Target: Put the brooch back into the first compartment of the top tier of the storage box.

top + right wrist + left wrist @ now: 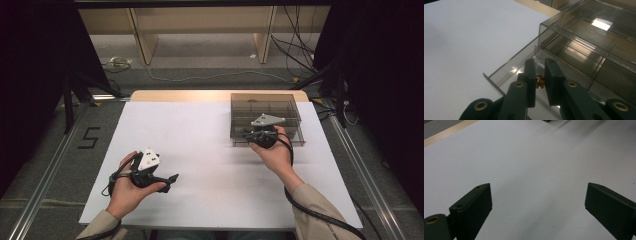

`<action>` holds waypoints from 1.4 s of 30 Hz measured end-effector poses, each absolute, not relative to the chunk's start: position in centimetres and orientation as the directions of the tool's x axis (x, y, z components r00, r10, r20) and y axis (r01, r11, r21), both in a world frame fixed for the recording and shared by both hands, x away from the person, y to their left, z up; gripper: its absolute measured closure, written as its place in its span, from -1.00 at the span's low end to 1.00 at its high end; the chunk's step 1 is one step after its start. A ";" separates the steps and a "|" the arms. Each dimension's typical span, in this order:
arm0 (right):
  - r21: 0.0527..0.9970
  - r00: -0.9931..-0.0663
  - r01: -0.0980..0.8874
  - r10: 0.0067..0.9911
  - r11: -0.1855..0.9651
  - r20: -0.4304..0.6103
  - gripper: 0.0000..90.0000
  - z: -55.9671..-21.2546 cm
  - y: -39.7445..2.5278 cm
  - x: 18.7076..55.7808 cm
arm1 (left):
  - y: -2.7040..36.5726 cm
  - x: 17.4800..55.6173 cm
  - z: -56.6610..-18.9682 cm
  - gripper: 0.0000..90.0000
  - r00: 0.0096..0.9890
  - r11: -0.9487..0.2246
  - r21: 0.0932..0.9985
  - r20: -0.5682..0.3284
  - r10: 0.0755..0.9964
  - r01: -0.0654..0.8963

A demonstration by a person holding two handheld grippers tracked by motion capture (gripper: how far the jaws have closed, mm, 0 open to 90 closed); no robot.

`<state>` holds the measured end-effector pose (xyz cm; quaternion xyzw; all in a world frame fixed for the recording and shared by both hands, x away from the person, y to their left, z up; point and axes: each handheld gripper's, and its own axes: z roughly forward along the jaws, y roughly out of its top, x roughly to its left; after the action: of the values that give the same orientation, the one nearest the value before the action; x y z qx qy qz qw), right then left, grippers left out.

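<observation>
- At the far right of the white table sheet (pixel 210 150) sits a smoky transparent plastic drawer box with compartments (pixel 280 107); its front drawer (pixel 506 71) is pulled out toward the person
- Right gripper (pixel 256 134) is at that drawer front, jaws pressed nearly together, pinching a small round brass-coloured drawer knob (pixel 540 81)
- Drawer wall sits just to the left of the jaws in the right gripper view, the box's divider walls are close behind them; tight there
- Left gripper (pixel 170 181) is low over the near left of the sheet, well apart from the box, jaws spread wide, holding nothing
- Bare white sheet ahead of the left gripper, nothing in its way
- Wooden table edge (pixel 175 95) runs beyond the far side of the sheet; the box's right side is near the sheet's right edge
</observation>
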<state>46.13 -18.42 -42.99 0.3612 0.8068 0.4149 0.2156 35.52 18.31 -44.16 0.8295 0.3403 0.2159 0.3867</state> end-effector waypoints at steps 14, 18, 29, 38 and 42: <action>0.825 -0.641 0.407 0.766 0.392 -0.048 0.61 -42.8 -18.5 46.0 | 18.3 35.5 -44.2 -0.84 0.674 -0.466 0.791 0.093 0.733 0.397; 0.841 -0.639 0.396 0.768 0.369 -0.036 0.47 -42.4 -19.0 45.5 | 18.4 35.5 -44.2 -0.84 0.673 -0.464 0.791 0.092 0.734 0.398; 0.873 -0.644 0.390 0.765 0.294 0.031 0.11 -41.8 -20.5 43.8 | 18.6 35.5 -44.3 -0.84 0.671 -0.456 0.793 0.082 0.737 0.403; 0.877 -0.648 0.385 0.760 0.286 0.037 0.04 -42.0 -20.8 42.9 | 18.7 35.5 -44.4 -0.84 0.671 -0.459 0.791 0.083 0.736 0.405; 0.882 -0.647 0.378 0.762 0.281 0.035 0.04 -41.9 -21.2 42.6 | 18.7 35.5 -44.3 -0.84 0.671 -0.460 0.790 0.085 0.737 0.405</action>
<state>42.60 -21.23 -41.90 0.3682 0.7743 0.4732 0.2026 35.52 18.65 -44.33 0.8274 0.3450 0.2133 0.3885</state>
